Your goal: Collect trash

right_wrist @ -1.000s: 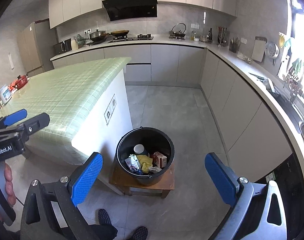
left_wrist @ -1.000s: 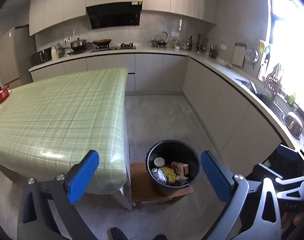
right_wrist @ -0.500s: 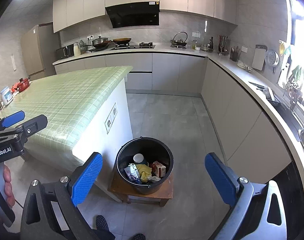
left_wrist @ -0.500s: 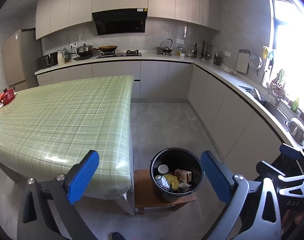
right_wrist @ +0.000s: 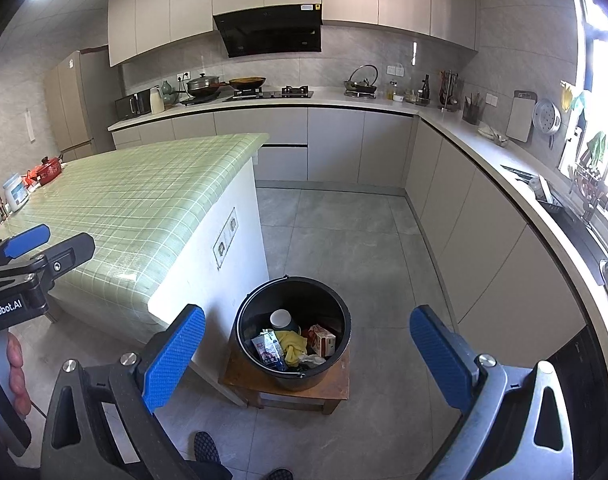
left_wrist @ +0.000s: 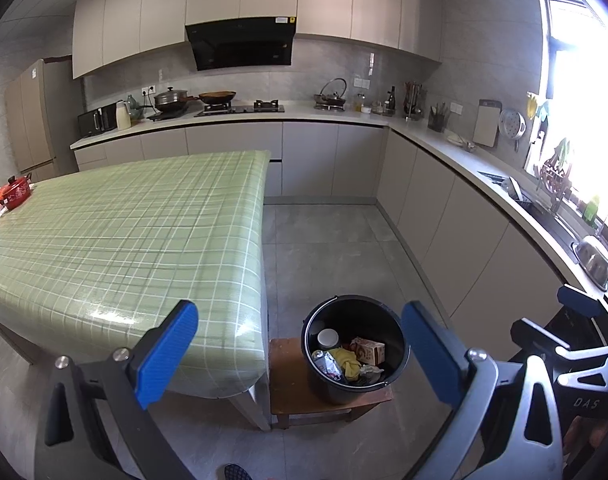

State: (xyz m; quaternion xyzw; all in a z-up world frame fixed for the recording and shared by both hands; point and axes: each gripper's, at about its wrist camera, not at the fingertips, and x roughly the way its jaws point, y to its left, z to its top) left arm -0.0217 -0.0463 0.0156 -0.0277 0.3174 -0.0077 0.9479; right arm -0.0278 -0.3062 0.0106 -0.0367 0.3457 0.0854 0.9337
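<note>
A black bucket (left_wrist: pixel 354 350) (right_wrist: pixel 294 332) stands on a low wooden stool (left_wrist: pixel 290 396) (right_wrist: pixel 336 386) beside the island. Inside it lie a white cup, a yellow cloth, a small carton and a crumpled pack. My left gripper (left_wrist: pixel 300 354) hangs open above and in front of the bucket, nothing between its blue pads. My right gripper (right_wrist: pixel 306 356) is open too, high over the bucket, empty. The left gripper's body shows at the left edge of the right wrist view, held by a hand (right_wrist: pixel 14 364).
The island with a green checked cloth (left_wrist: pixel 124 232) (right_wrist: pixel 136 200) fills the left side; a red pot (left_wrist: pixel 14 194) and a white jar (right_wrist: pixel 16 196) sit at its far end. Grey cabinets and counters line the back and right walls. Grey tiled floor (left_wrist: pixel 328 248) lies between them.
Both grippers have risen and tilted up, so the bucket sits lower and smaller in the views and more of the upper cabinets shows. Both stay open and empty.
</note>
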